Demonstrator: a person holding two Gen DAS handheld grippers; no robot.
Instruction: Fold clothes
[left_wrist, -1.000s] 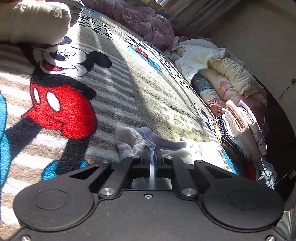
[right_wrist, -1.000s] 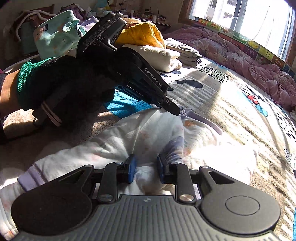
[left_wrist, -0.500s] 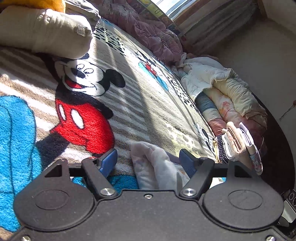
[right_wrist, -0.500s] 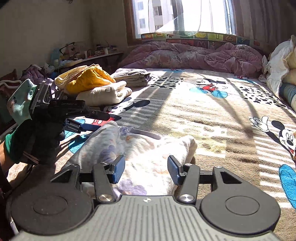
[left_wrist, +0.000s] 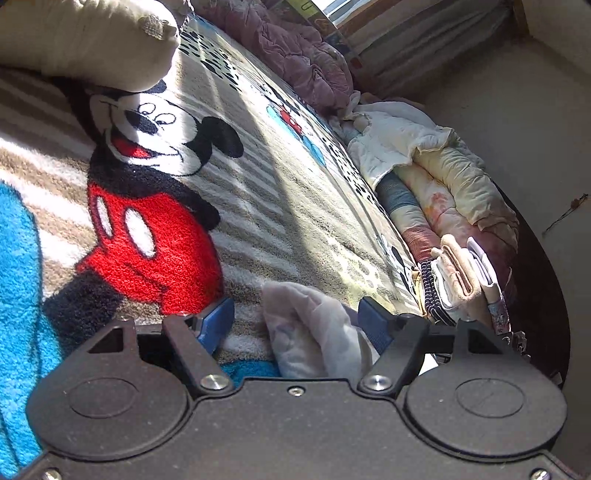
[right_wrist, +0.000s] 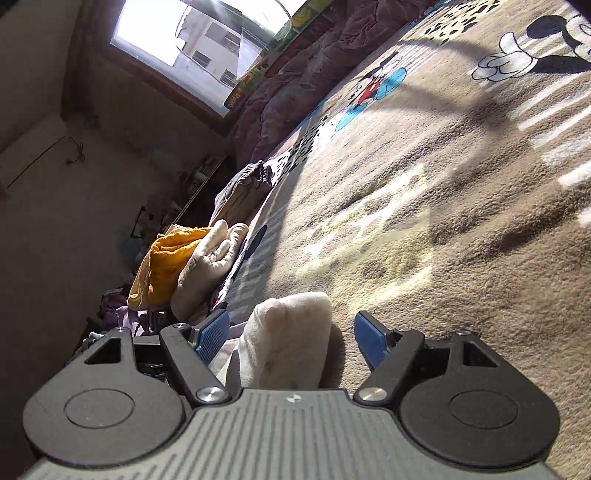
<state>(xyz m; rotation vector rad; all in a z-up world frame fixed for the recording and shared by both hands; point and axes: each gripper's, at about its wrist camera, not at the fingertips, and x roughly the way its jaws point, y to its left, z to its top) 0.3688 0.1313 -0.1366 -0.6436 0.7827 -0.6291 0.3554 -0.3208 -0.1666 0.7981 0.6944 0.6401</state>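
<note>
the blanket (left_wrist: 280, 221) with the cartoon mouse print fills most of both views, spreading ahead of each gripper, thick and fuzzy, so cloth will likely drag on it rather than slide. along its far edges lie heaps: a purple quilt (left_wrist: 295, 48) far ahead, rolled bedding (left_wrist: 450, 192) ahead and to the right of the left gripper, a folded stack (left_wrist: 458, 280) just beyond its right finger, and a cream pillow (left_wrist: 85, 37) ahead to its left. from the right gripper, a yellow cloth (right_wrist: 166, 258) and a cream bundle (right_wrist: 207, 266) sit ahead to its left.

the garment (left_wrist: 314, 339), pale and lightly printed, lies on the blanket right between the spread fingers of the left gripper (left_wrist: 297, 321), bunched into a soft hump. the same garment (right_wrist: 291, 339) shows as a rounded fold between the fingers of the right gripper (right_wrist: 293, 330). both grippers have their blue pads wide apart, neither touching the cloth as far as i can tell.

it looks light, thin and floppy; it will sag and won't hold a crease unless pressed. a doubled edge or hem probably gives a firmer pinch than the loose hump.

most of the garment is hidden under the two gripper bodies, so its shape, its type and how far it is folded cannot be read.
</note>
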